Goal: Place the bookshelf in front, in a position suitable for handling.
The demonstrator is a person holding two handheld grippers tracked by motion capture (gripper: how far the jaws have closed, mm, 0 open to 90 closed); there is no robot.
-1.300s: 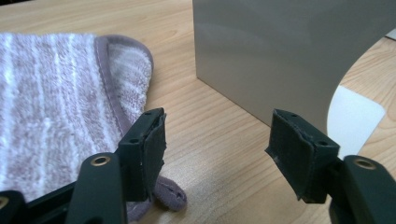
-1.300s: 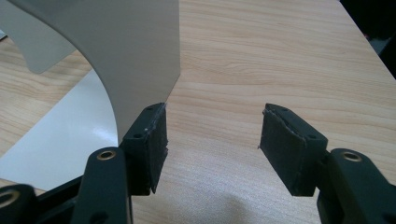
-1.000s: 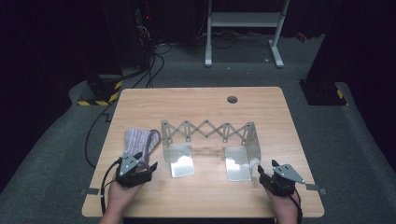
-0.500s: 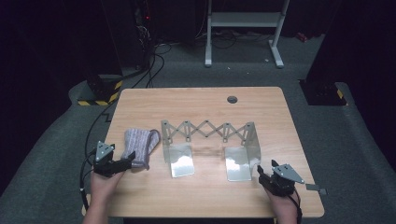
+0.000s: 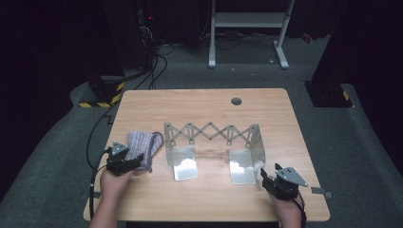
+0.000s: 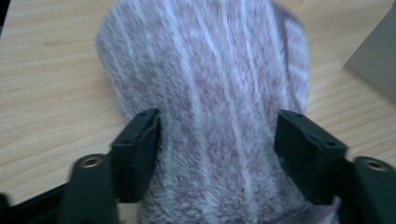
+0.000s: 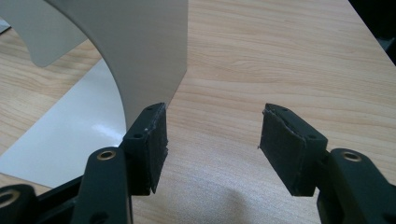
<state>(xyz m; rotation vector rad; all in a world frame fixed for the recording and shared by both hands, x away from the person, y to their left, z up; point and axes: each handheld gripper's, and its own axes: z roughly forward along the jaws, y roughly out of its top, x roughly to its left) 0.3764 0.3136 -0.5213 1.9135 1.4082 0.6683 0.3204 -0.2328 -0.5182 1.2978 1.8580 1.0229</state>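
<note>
left gripper (image 5: 138, 164) straddled the grey sock (image 6: 205, 107) lying on the desk (image 5: 209, 199) left of the metal rack (image 5: 211, 133), jaws just closing, not yet pinching. right gripper (image 7: 212, 140) stood open near the rack's right foot.

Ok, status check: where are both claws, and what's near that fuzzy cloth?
Left claw closing around fuzzy grey-purple striped cloth, not yet clamped. Right claw open, empty, beside folding metal scissor rack. Rack sits right of cloth.
</note>
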